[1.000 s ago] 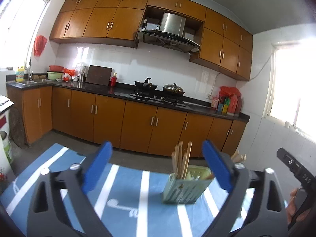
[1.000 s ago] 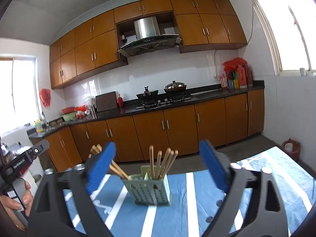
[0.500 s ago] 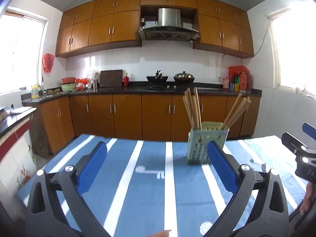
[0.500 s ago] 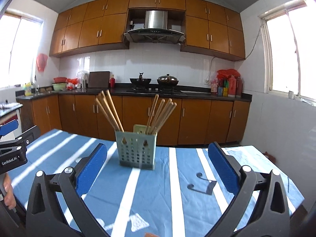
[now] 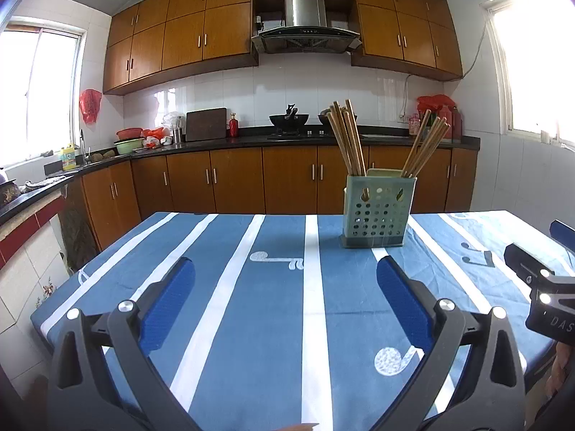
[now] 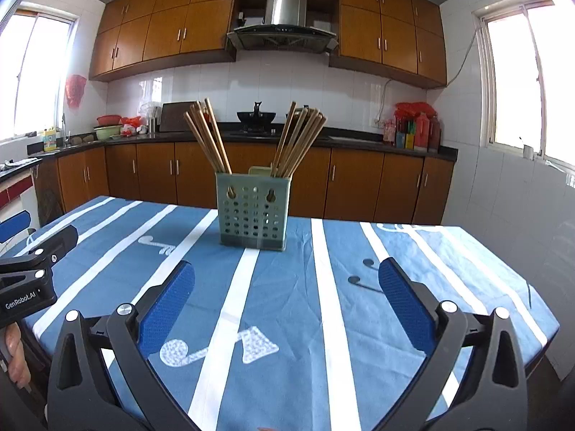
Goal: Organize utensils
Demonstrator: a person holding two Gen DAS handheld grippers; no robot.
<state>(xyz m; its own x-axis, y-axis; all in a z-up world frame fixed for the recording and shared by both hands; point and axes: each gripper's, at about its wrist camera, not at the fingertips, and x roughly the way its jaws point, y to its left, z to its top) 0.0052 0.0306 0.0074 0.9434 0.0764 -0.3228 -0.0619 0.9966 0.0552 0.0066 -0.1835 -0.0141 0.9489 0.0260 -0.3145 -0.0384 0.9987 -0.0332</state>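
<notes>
A pale green perforated utensil holder (image 5: 378, 214) (image 6: 253, 212) stands on the blue striped tablecloth (image 5: 273, 287) (image 6: 305, 287). Two bundles of wooden chopsticks (image 5: 346, 136) (image 6: 208, 140) lean out of it, one to each side. My left gripper (image 5: 285, 280) is open above the near part of the table, with the holder ahead and to the right. My right gripper (image 6: 286, 280) is open too, the holder ahead and slightly left. Nothing lies between either pair of blue pads. Each gripper shows at the edge of the other's view, held by a hand.
Behind the table runs a kitchen counter (image 5: 251, 140) with brown cabinets, a stove with pots (image 6: 257, 116), a cutting board and bottles. The table's right edge (image 6: 532, 287) and left edge (image 5: 72, 287) drop off to the tiled floor.
Both grippers have tilted down and drawn back, so more of the tabletop shows and the holder sits farther ahead. Both stay open and empty.
</notes>
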